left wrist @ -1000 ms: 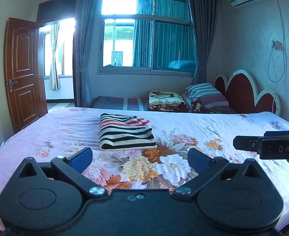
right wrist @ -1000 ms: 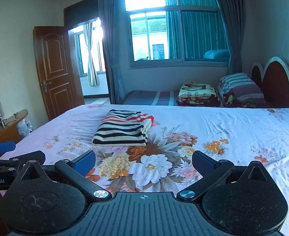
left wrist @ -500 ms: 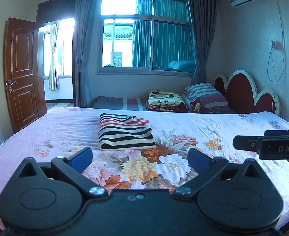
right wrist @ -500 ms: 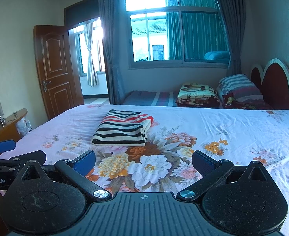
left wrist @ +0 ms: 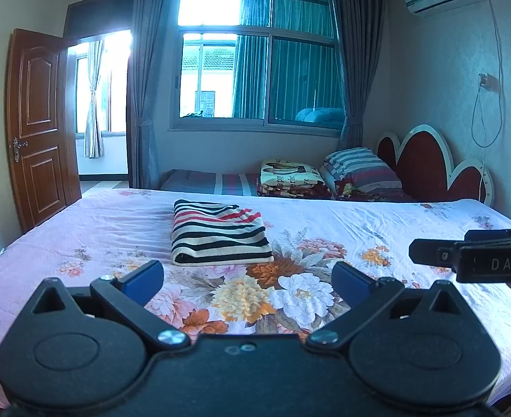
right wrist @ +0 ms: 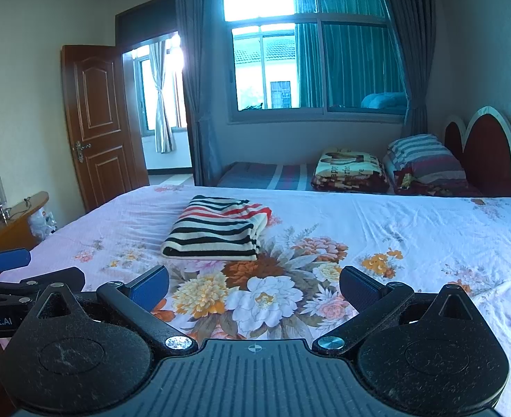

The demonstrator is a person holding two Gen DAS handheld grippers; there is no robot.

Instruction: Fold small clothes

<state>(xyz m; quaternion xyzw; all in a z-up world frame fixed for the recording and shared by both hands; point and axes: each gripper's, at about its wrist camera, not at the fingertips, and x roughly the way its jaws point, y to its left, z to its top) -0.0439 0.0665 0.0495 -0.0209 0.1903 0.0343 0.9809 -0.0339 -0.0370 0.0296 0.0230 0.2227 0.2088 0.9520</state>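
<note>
Almost nothing differs from a second ago: both views of the room have shifted only slightly, the shirt (left wrist: 220, 234) lies where it lay on the bed (left wrist: 377, 222), and my jaws are as wide as they were.

My left jaws (left wrist: 246, 278) are spread, blue pads well apart, nothing between them. They hang over the near edge of the bed, above the big flower print. My right jaws (right wrist: 253, 283) are spread the same way and empty too, over the same print. In the left view the right tool pokes in from the right edge as a black bar with white letters. In the right view one blue pad (right wrist: 7, 260) of the left tool shows at the far left edge.

The shirt (right wrist: 217, 231) is folded into a neat thick rectangle, cream with black stripes and some red ones toward the far end. It sits on the middle of the bed, a little left of centre, just beyond the flower print and well apart from both pairs of jaws. Its long axis runs from near to far, away from me toward the window (left wrist: 259, 59). The stripes cross it from left to right. The folded, rounded edge faces me at the near end, where the layers show stacked. In the right view the rectangle leans slightly, its far end turned to the right.
</note>
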